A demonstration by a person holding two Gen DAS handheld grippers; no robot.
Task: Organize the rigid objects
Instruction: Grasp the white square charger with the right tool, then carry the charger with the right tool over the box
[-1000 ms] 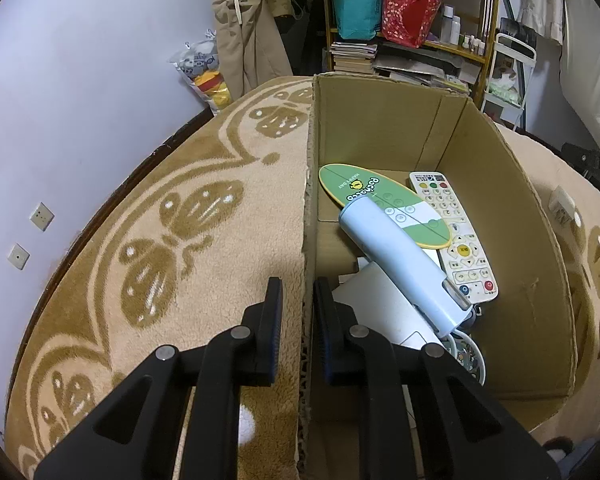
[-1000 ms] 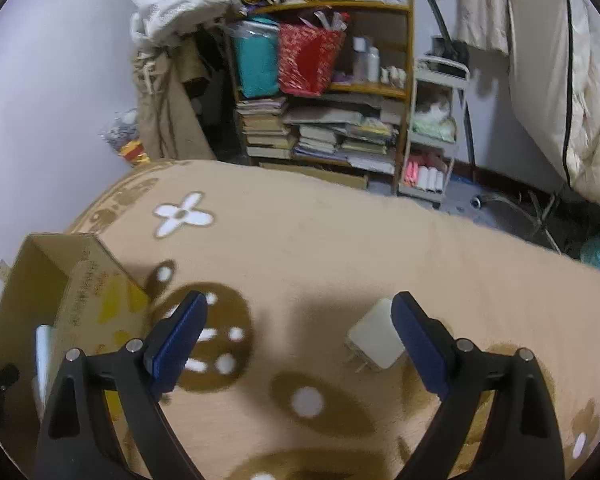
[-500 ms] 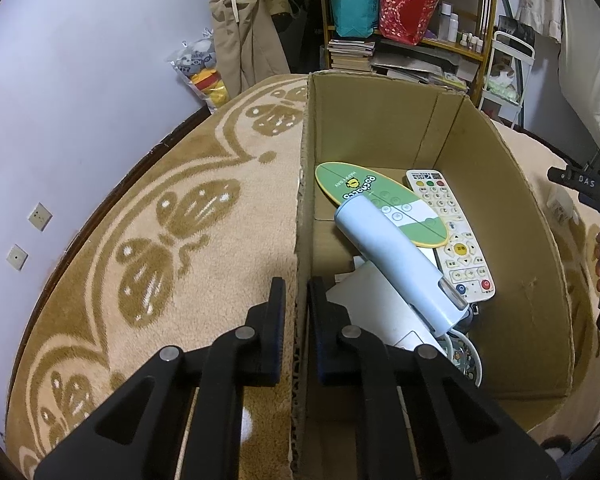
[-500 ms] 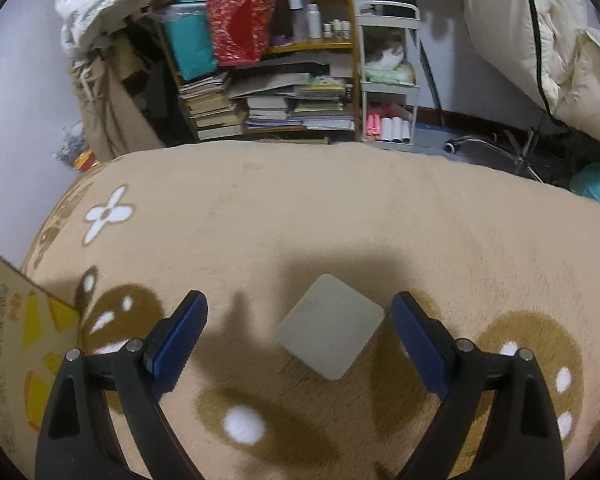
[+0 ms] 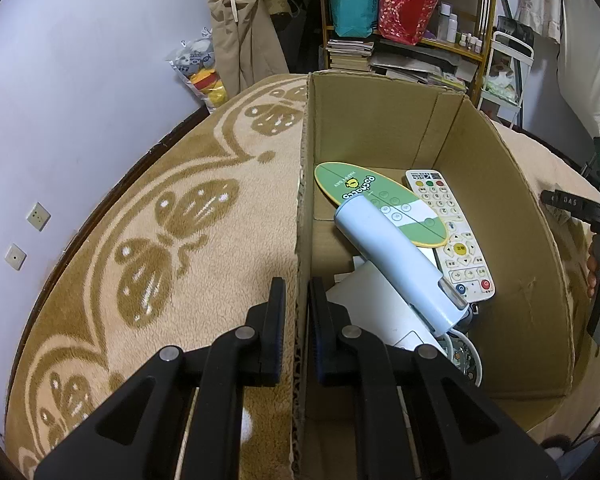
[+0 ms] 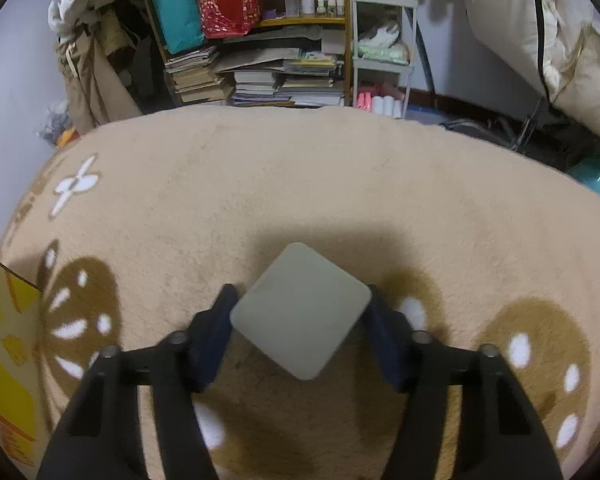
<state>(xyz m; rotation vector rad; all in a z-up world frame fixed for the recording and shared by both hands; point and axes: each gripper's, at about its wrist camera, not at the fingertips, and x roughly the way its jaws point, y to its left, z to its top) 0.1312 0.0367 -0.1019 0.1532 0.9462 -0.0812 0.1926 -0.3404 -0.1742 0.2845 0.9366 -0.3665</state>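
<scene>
My left gripper [image 5: 296, 285] is shut on the left wall of an open cardboard box [image 5: 302, 184]. Inside the box lie a pale blue bottle [image 5: 396, 256], a green oval card [image 5: 364, 196], a white remote [image 5: 450, 236] and a white flat item [image 5: 370, 300]. In the right wrist view a white square power adapter [image 6: 300, 312] lies on the beige rug [image 6: 300, 184], turned corner-on. My right gripper [image 6: 299, 300] straddles it with its jaws closing, and the pads [image 6: 220, 312] meet two opposite corners of the adapter.
The box's printed outer side [image 6: 4, 340] shows at the left edge of the right wrist view. A bookshelf [image 6: 260, 60] with stacked books and bags, a white cart [image 6: 382, 48] and bedding [image 6: 540, 20] stand beyond the rug. A hand [image 5: 594, 268] shows right of the box.
My right gripper has come down over the white adapter and narrowed from wide open until its pads reach it. The left gripper has stayed clamped on the box wall.
</scene>
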